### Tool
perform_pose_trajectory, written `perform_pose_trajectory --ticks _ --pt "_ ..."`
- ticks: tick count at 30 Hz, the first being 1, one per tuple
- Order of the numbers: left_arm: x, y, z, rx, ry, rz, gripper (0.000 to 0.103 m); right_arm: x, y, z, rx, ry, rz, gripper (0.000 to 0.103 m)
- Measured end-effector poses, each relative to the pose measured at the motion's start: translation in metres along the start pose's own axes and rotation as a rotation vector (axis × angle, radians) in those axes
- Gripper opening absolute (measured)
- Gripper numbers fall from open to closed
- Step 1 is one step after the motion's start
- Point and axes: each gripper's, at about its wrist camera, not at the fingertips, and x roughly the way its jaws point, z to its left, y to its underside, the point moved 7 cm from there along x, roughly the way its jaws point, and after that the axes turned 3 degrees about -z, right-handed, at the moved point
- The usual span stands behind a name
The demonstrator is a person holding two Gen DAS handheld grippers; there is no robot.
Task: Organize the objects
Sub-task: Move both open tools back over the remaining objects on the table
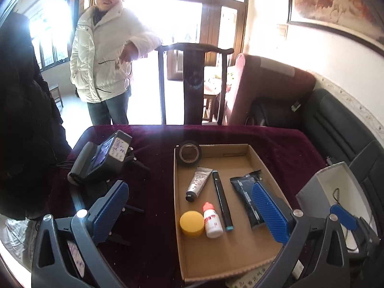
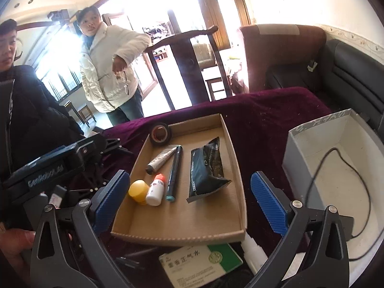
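A shallow cardboard tray lies on the dark red tablecloth. In it are a black tape roll, a silver tube, a dark pen, a dark foil packet, a white bottle with a red cap and a yellow round jar. My left gripper hangs open above the tray with nothing between its blue pads. My right gripper is open too, over the tray's near end.
A grey box with a black cable inside stands right of the tray. A green and white carton and a white tube lie in front. A camera on a tripod stands left. Two people and a chair are beyond the table.
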Motion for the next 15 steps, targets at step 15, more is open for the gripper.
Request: perform_pose_trajectory --ticks 15 --pt "-0.060 0.079 0.022 -0.030 0.096 0.024 0.103 -0.081 0.013 -0.017 0.099 -0.047 -0.071 0.102"
